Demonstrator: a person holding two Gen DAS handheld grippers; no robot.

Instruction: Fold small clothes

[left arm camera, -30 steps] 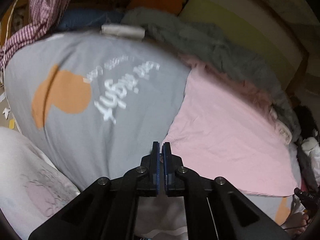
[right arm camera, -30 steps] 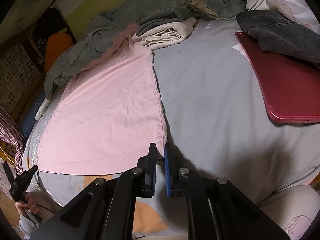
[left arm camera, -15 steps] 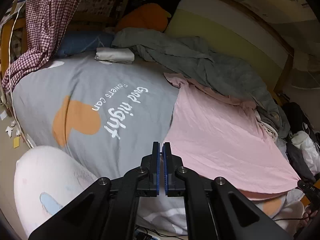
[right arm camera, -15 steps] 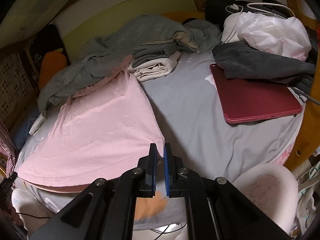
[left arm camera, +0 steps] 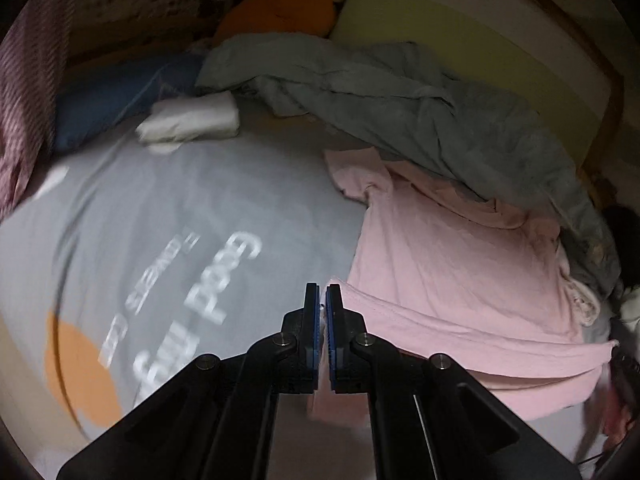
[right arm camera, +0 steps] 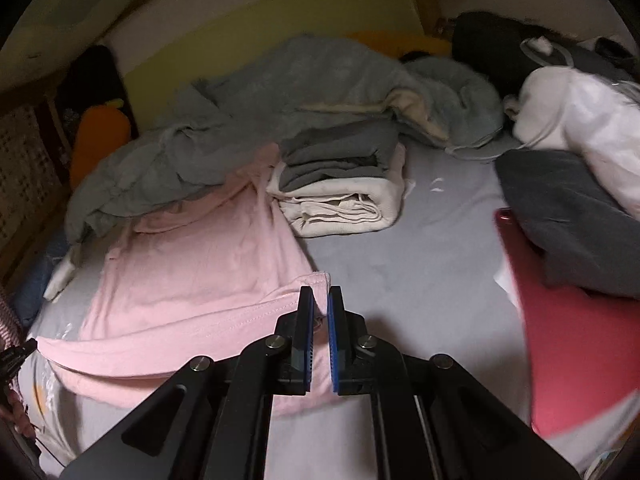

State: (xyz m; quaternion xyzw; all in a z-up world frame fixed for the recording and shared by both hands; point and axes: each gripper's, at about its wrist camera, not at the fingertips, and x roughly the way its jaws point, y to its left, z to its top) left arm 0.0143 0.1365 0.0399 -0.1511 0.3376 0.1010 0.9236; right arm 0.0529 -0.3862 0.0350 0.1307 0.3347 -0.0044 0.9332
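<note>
My left gripper (left arm camera: 322,300): jaws pinched nearly together on the bottom hem corner of the pink shirt (left arm camera: 452,276), a sliver of cloth showing between the blue pads.
My right gripper (right arm camera: 318,304): jaws narrow, clamped on the other hem corner of the pink shirt (right arm camera: 200,276); pink cloth bunches between the pads and folds over just ahead of them.
Pink shirt: lies on the bed, its hem end raised at both of my grippers and doubled over the body; the collar and sleeve end lies far from me, touching the grey blanket.
Bed cover (left arm camera: 160,216): grey, with white lettering and an orange patch (left arm camera: 80,376) to the left of my left jaws, blurred.
Red tablet (right arm camera: 576,352): flat on the bed (right arm camera: 420,256) to the right of my right jaws, a dark grey garment (right arm camera: 568,224) overlapping its far edge.
Folded stack (right arm camera: 344,188): cream and grey clothes, just beside the shirt's far right edge.
White folded cloth (left arm camera: 192,120): far left on the bed.
Grey blanket (left arm camera: 400,108): rumpled along the far side, overlapping the shirt's collar.
Orange cushion (left arm camera: 280,4): behind the blanket, against the wall.
</note>
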